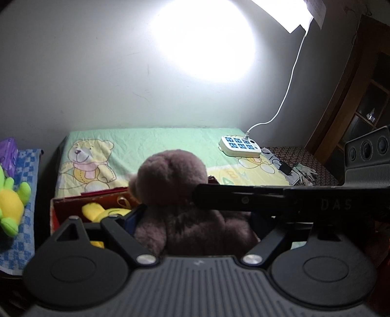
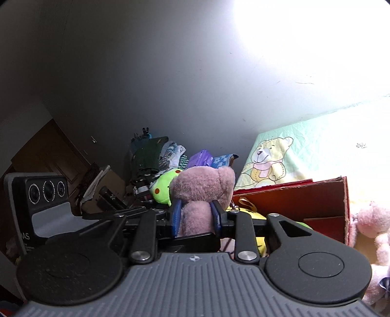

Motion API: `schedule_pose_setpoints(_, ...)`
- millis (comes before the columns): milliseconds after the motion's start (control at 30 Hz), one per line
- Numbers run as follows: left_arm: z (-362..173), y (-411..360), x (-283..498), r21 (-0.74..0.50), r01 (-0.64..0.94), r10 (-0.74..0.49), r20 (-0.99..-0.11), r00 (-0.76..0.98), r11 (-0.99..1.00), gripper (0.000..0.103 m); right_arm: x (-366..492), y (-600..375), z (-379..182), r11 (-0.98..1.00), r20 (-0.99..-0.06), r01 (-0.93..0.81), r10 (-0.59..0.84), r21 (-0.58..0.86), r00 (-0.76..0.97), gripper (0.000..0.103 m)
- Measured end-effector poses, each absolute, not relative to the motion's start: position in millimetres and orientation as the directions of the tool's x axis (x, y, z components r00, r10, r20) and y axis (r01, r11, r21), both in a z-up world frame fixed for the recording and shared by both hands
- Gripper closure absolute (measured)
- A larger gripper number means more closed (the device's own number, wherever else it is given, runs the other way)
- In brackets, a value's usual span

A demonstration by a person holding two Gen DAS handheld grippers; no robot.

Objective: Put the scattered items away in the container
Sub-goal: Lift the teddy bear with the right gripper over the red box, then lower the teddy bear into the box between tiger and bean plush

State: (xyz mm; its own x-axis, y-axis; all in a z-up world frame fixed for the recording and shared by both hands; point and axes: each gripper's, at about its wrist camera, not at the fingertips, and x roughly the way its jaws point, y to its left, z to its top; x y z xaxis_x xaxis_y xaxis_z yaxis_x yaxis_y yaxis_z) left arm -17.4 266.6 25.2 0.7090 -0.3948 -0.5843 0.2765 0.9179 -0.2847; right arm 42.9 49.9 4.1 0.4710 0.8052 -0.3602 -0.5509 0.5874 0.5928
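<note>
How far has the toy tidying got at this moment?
Done: a yellow plush lies inside the red cardboard box. In hand: both grippers, left gripper and right gripper, pinch the mauve teddy bear near the box. Left: the green-and-yellow plush and the pink plush outside it.

Plain white wall (image 1: 85, 73) behind the bed, marked with a few scuffs. A lamp (image 1: 280, 12) at upper right throws a strong glare on it. Bed sheet (image 1: 151, 141) is pale green with a teddy-bear print. White power strip (image 1: 240, 146) rests on the sheet, cable (image 1: 290, 83) running up to the lamp. Dark wooden cabinet (image 1: 360, 97) at right. Wooden door (image 2: 48, 151) and a pile of clothes (image 2: 156, 156) at left.
</note>
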Motion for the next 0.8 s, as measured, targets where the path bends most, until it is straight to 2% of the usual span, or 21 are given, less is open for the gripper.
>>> schedule_pose_setpoints(100, 13.0, 256.2, -9.0, -0.296, 0.275, -0.402, -0.597, 0.694, 0.915, 0.017, 49.9, 38.9, -4.6, 0.594, -0.382, -0.538, 0.802, 0.598, 0.460, 0.073)
schedule_pose_setpoints(467, -32.0, 251.9, 14.9, -0.219, 0.227, -0.316, -0.691, 0.651, 0.949, 0.017, 70.8, 43.9, -58.4, 0.592, -0.427, -0.463, 0.802, 0.660, 0.418, 0.073)
schedule_pose_setpoints(800, -50.3, 240.3, 22.4, -0.220, 0.253, -0.333, -0.707, 0.624, 0.942, 0.013, 68.6, 40.2, -66.9, 0.644, -0.467, -0.467, 0.763, 0.606, 0.446, 0.075)
